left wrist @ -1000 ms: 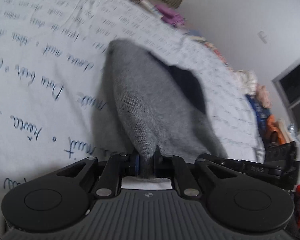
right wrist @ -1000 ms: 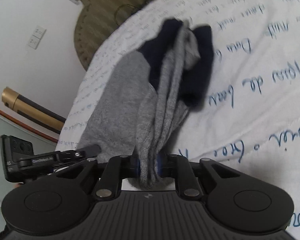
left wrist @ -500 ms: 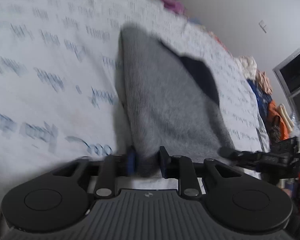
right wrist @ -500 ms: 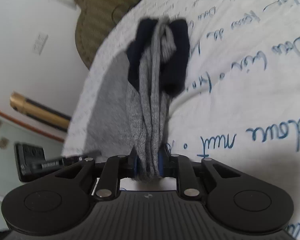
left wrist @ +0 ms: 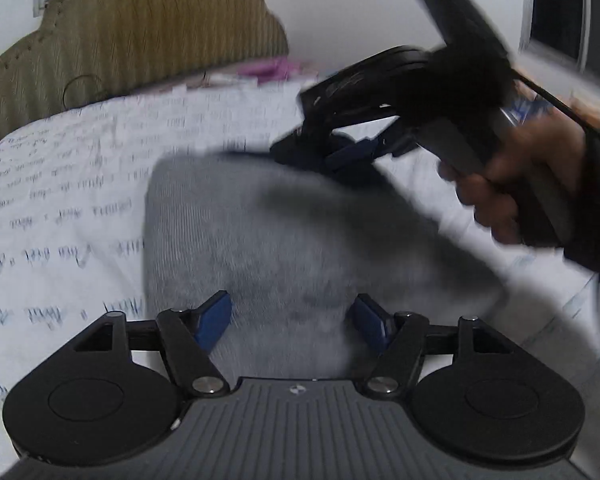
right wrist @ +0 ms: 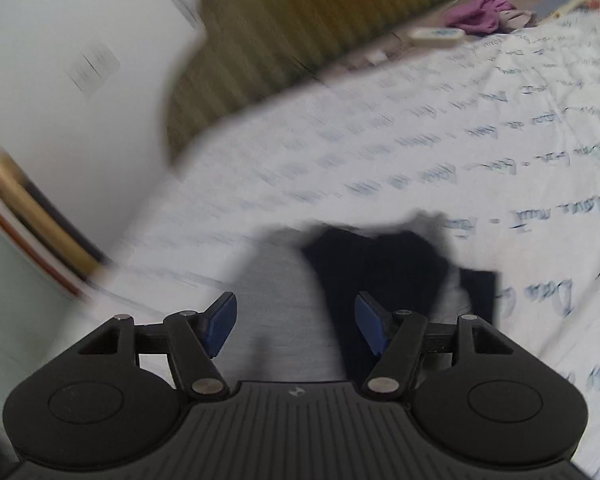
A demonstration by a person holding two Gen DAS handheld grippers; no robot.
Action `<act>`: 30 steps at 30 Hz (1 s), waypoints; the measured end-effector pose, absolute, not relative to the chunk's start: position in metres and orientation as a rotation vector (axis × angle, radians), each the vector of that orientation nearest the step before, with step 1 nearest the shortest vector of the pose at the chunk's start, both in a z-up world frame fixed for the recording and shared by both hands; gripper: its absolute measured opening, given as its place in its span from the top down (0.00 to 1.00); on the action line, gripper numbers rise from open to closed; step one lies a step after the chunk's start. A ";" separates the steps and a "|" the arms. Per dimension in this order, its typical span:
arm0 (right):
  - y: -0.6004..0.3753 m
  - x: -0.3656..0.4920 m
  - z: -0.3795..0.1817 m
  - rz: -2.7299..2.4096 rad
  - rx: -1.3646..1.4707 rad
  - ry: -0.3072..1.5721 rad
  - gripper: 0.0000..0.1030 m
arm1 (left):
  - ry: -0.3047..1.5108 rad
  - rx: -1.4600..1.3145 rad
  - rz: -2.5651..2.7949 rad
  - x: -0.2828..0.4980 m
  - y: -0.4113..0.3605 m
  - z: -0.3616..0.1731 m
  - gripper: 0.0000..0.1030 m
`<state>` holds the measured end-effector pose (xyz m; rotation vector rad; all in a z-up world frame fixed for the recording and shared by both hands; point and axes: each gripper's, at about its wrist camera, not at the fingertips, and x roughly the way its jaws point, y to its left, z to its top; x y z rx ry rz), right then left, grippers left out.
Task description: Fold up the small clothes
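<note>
A grey sock with a dark navy part (left wrist: 260, 240) lies flat on the white bedsheet with blue handwriting (left wrist: 60, 200). My left gripper (left wrist: 290, 322) is over its near end, jaws opening, blue pads clear of the cloth. The right gripper (left wrist: 332, 156), held by a hand (left wrist: 512, 184), hovers at the sock's far navy end. In the right wrist view the sock (right wrist: 284, 300) lies under my right gripper (right wrist: 296, 328), whose jaws are opening too, pads off the fabric. Both views are motion-blurred.
An olive ribbed headboard (left wrist: 140, 40) stands behind the bed. Purple cloth (right wrist: 480, 16) and a white remote-like thing (right wrist: 436, 36) lie near it. A white wall (right wrist: 60, 80) and a gold-and-black pole (right wrist: 32, 216) flank the bed's left side.
Both grippers were shut on the sock and held it up; now both have let go and stand open, and the sock lies flat on the sheet. Both views have swung toward the headboard.
</note>
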<state>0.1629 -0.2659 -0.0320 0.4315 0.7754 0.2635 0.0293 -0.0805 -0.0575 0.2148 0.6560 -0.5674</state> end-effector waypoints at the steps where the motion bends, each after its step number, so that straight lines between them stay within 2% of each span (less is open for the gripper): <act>1: -0.268 0.168 -0.048 0.234 0.387 0.803 0.38 | 0.644 0.225 -0.568 0.027 -0.081 -0.064 0.27; 5: -0.300 0.169 -0.072 0.252 0.578 0.720 0.39 | 0.653 0.216 -0.564 0.027 -0.085 -0.068 0.26; 7: -0.301 0.170 -0.072 0.252 0.569 0.723 0.39 | 0.657 0.218 -0.561 0.028 -0.085 -0.067 0.26; 10: -0.292 0.163 -0.057 0.229 0.502 0.729 0.38 | 0.662 0.214 -0.556 0.027 -0.084 -0.065 0.26; 14: -0.283 0.123 -0.017 0.240 0.506 0.633 0.35 | 0.662 0.211 -0.548 0.026 -0.087 -0.063 0.26; 15: -0.278 0.111 -0.010 0.270 0.503 0.607 0.32 | 0.663 0.211 -0.546 0.026 -0.088 -0.063 0.25; 16: -0.272 0.101 -0.007 0.316 0.502 0.600 0.25 | 0.665 0.210 -0.545 0.027 -0.087 -0.063 0.25; 19: -0.250 0.087 -0.019 0.374 0.421 0.656 0.22 | 0.662 0.210 -0.542 0.027 -0.089 -0.063 0.25; 22: -0.238 0.091 -0.058 0.304 0.278 0.742 0.22 | 0.649 0.218 -0.547 0.027 -0.089 -0.066 0.25; 24: -0.240 0.083 -0.071 0.327 0.226 0.658 0.23 | 0.644 0.219 -0.549 0.027 -0.088 -0.067 0.24; 28: -0.244 0.088 -0.071 0.334 0.251 0.659 0.22 | 0.637 0.221 -0.552 0.026 -0.086 -0.066 0.23; 30: -0.253 0.088 -0.068 0.340 0.338 0.664 0.22 | 0.626 0.209 -0.546 0.021 -0.078 -0.060 0.26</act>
